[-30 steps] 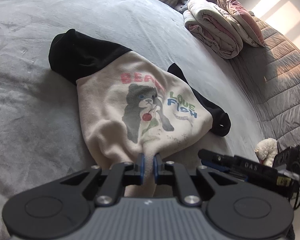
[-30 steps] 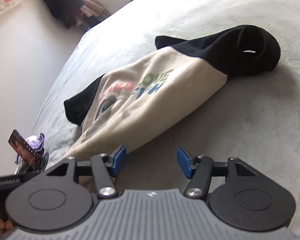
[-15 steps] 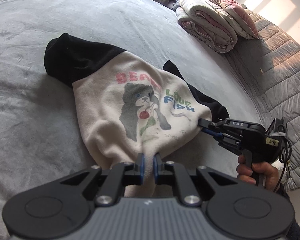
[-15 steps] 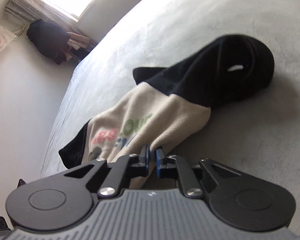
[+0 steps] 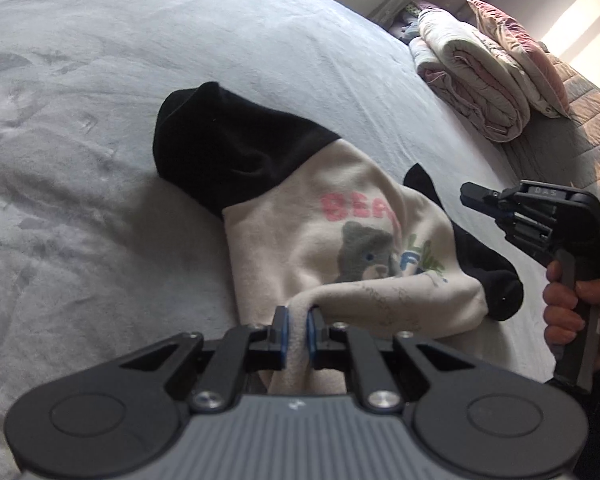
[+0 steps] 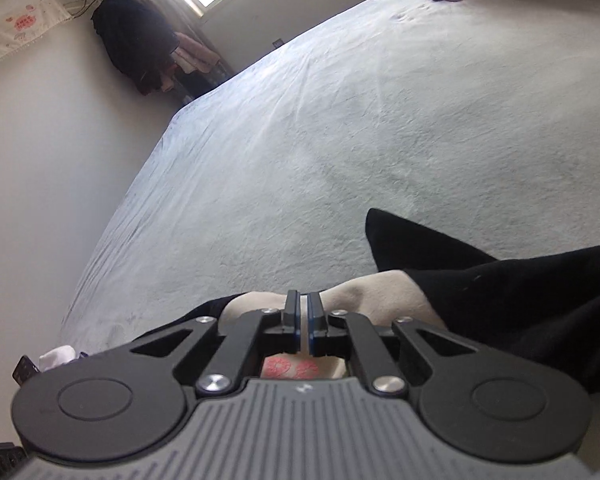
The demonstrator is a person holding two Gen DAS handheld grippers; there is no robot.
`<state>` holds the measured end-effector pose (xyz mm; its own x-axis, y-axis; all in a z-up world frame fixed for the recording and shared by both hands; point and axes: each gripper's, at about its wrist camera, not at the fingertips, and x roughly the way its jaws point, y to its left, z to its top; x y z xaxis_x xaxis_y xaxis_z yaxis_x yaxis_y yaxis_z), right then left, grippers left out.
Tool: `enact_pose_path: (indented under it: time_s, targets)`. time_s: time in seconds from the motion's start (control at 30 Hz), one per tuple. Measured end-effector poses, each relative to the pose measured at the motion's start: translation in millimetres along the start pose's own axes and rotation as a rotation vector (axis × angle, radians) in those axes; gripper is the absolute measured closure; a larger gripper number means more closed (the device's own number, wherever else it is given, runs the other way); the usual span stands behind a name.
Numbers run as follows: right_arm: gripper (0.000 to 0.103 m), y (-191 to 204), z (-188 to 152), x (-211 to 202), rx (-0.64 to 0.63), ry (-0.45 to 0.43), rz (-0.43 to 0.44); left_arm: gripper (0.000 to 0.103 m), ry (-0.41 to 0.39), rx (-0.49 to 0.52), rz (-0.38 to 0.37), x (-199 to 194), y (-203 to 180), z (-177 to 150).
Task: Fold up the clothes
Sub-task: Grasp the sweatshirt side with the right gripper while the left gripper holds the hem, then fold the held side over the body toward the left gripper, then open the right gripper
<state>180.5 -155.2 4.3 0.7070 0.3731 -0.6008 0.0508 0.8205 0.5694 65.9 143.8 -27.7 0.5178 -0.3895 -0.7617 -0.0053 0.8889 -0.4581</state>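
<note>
Two claws are in view over one garment. The sweatshirt, cream with black sleeves and a bear print, lies rumpled on the grey bed, print side up. The left claw is closed on a pinch of the cream hem at the near edge. The right claw, carried in a hand, has its jaws together; the left view shows it raised beside the garment's right side with no cloth hanging from it, so it appears to grip nothing.

Risks noted:
- With one corner pinched, any lift or pull is likely to drag the body askew and bunch it further
- The near sleeve sits tucked partly under the body; folding over it would trap a lump
- The far sleeve is heaped, not flat, and would spoil a straight edge
- The left pinch is narrow; soft fleece could slip out under tension
- A right claw closing short of the hem would miss again
</note>
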Motion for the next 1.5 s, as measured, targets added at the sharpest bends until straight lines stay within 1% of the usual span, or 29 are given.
enact_pose_path:
  time_s: [0.03, 0.13, 0.2, 0.23, 0.3, 0.33, 0.37, 0.5, 0.57, 0.67, 0.73, 0.87, 0.97, 1.0, 1.03, 1.07, 1.13, 1.17, 1.27, 1.33, 1.5]
  targets:
    - [0.096, 1, -4, 1, -0.009, 0.012, 0.006, 0.093, 0.008, -0.003, 0.001, 5, 3, 0]
    - [0.089, 2, -17, -1, -0.030, 0.041, -0.008, 0.088, 0.015, -0.013, -0.011, 11, 9, 0]
    - [0.089, -2, -24, -3, -0.038, 0.062, -0.020, 0.086, 0.014, -0.007, -0.019, 8, 9, 1]
    - [0.086, -5, -27, -4, -0.038, 0.070, -0.028, 0.083, 0.013, 0.001, -0.022, 6, 8, 2]
    - [0.069, -11, -32, -11, -0.031, 0.074, -0.044, 0.076, 0.006, 0.031, -0.016, 2, 4, 1]
    - [0.054, -14, -34, -16, -0.030, 0.068, -0.051, 0.070, 0.001, 0.046, -0.008, -1, 1, 0]
    - [0.051, -17, -35, -20, -0.033, 0.058, -0.059, 0.067, -0.006, 0.062, 0.001, -3, -2, 0]
    - [0.051, -32, -40, -39, -0.010, 0.048, -0.102, 0.066, -0.026, 0.113, -0.003, -11, -14, -2]
    - [0.051, -44, -42, -50, 0.014, 0.038, -0.125, 0.061, -0.040, 0.153, -0.008, -15, -24, -3]
    - [0.051, -61, -46, -63, 0.052, 0.027, -0.156, 0.058, -0.056, 0.217, -0.005, -18, -37, -5]
    - [0.051, -72, -51, -68, 0.078, 0.029, -0.173, 0.056, -0.053, 0.249, 0.005, -15, -43, -6]
    - [0.051, -90, -62, -67, 0.142, 0.045, -0.188, 0.057, -0.030, 0.267, 0.027, -5, -46, -7]
    - [0.052, -99, -67, -57, 0.192, 0.037, -0.163, 0.059, -0.027, 0.265, 0.039, -1, -46, -7]
    - [0.057, -101, -67, -55, 0.205, 0.031, -0.149, 0.060, -0.027, 0.260, 0.044, -1, -45, -7]
    - [0.083, -103, -66, -53, 0.218, 0.025, -0.134, 0.067, -0.027, 0.255, 0.050, -1, -45, -7]
    - [0.091, -103, -64, -52, 0.227, 0.022, -0.126, 0.077, -0.029, 0.251, 0.057, -1, -44, -7]
    - [0.092, -101, -58, -53, 0.235, 0.005, -0.115, 0.089, -0.035, 0.245, 0.070, -2, -42, -6]
    - [0.092, -98, -53, -57, 0.228, -0.014, -0.109, 0.092, -0.040, 0.237, 0.065, -3, -41, -6]
    - [0.093, -86, -34, -65, 0.204, -0.064, -0.092, 0.094, -0.059, 0.201, 0.044, -8, -37, -3]
    - [0.093, -75, -17, -64, 0.184, -0.080, -0.088, 0.094, -0.069, 0.178, 0.032, -11, -35, -1]
    - [0.093, -45, 21, -50, 0.115, -0.104, -0.080, 0.095, -0.094, 0.153, 0.022, -15, -34, 5]
